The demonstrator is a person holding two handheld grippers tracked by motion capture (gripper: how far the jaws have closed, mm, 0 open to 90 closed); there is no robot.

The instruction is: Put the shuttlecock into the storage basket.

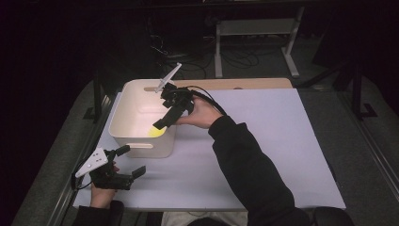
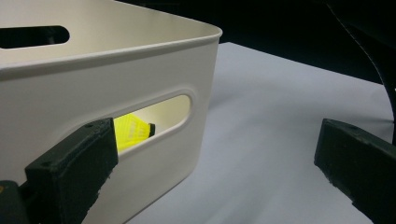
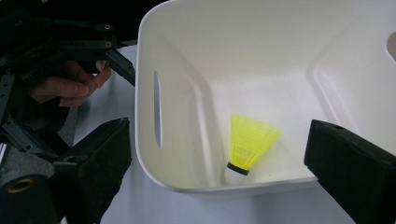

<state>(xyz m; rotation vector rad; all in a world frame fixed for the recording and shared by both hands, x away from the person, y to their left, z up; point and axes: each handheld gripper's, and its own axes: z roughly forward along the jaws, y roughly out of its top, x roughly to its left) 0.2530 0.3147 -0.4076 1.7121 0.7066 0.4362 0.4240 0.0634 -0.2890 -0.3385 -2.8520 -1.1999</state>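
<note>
A yellow shuttlecock (image 1: 156,132) (image 3: 250,142) lies on the floor of a white bin (image 1: 123,123) (image 3: 187,70), near its front wall, cork end down. My right gripper (image 1: 163,120) (image 3: 222,137) hangs open over the bin's right side, tilted down toward the shuttlecock, with nothing between its jaws. My left gripper (image 1: 131,161) (image 2: 215,158) is open and low over the table in front of the bin's near left corner. In the left gripper view the shuttlecock (image 2: 130,133) shows through the handle slot of the bin (image 2: 93,84). The right gripper view also catches the left gripper (image 3: 93,51) and the hand holding it.
The bin stands at the back left of a white table (image 1: 263,132). A wooden board (image 1: 235,84) lies along the table's far edge. Beyond it are a grey metal frame (image 1: 254,28) and cables on the dark floor.
</note>
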